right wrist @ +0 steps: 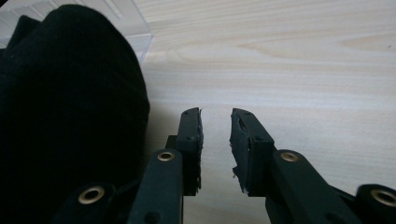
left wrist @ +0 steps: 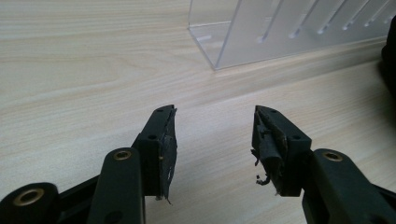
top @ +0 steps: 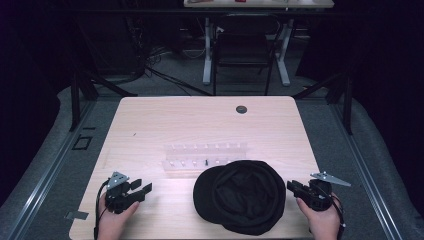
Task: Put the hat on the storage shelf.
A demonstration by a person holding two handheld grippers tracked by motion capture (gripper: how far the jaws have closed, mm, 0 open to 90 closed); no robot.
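Observation:
A black cap [top: 241,196] lies on the wooden table [top: 150,120] near the front edge, brim toward the left. Behind it stands a clear acrylic rack [top: 205,159] with small pegs. My left gripper [top: 141,188] rests at the front left of the table, open, nothing between its jaws; in its own view [left wrist: 215,114] the rack [left wrist: 280,32] is ahead to the right. My right gripper [top: 291,186] sits just right of the cap, jaws slightly apart and empty. In the right gripper view [right wrist: 216,114] the cap [right wrist: 70,107] bulks at the left, beside the jaws.
A small dark round hole [top: 241,109] marks the table's far side. Beyond the table stand a black chair [top: 244,50] and a white desk frame [top: 207,50]. Bare wood lies left of the rack and along the far half.

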